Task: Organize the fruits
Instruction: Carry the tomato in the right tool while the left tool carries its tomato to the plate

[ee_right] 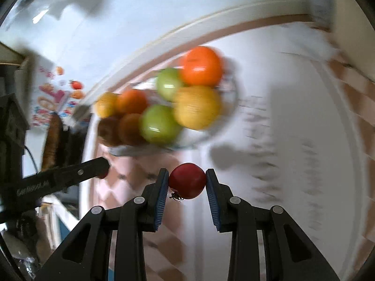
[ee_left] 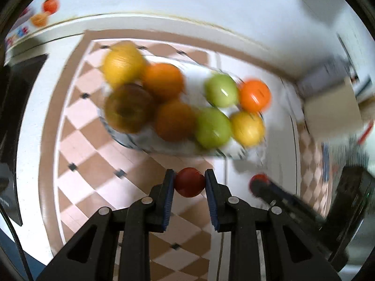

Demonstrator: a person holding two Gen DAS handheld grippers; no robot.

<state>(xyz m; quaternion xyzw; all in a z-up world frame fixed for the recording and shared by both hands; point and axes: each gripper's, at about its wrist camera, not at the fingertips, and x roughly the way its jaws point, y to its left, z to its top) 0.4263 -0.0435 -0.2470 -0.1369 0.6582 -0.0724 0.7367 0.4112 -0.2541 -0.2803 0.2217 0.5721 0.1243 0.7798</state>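
My left gripper (ee_left: pixel 189 179) is shut on a small red fruit (ee_left: pixel 189 182), held above the checked tablecloth in front of a glass bowl (ee_left: pixel 131 140). The bowl holds several fruits: a yellow one (ee_left: pixel 123 64), oranges (ee_left: pixel 164 80), green apples (ee_left: pixel 220 90) and a brownish one (ee_left: pixel 127 111). My right gripper (ee_right: pixel 187 178) is shut on another red fruit (ee_right: pixel 187 180), held just short of the same bowl (ee_right: pixel 211 128). The right gripper also shows in the left wrist view (ee_left: pixel 260 185), to the right. Both views are blurred.
The table has a pink and brown checked cloth (ee_left: pixel 89 154) with a white border. A cardboard box (ee_left: pixel 332 110) stands at the far right in the left wrist view. A printed fruit picture (ee_right: pixel 56 98) and dark equipment (ee_right: pixel 11 126) are at the left in the right wrist view.
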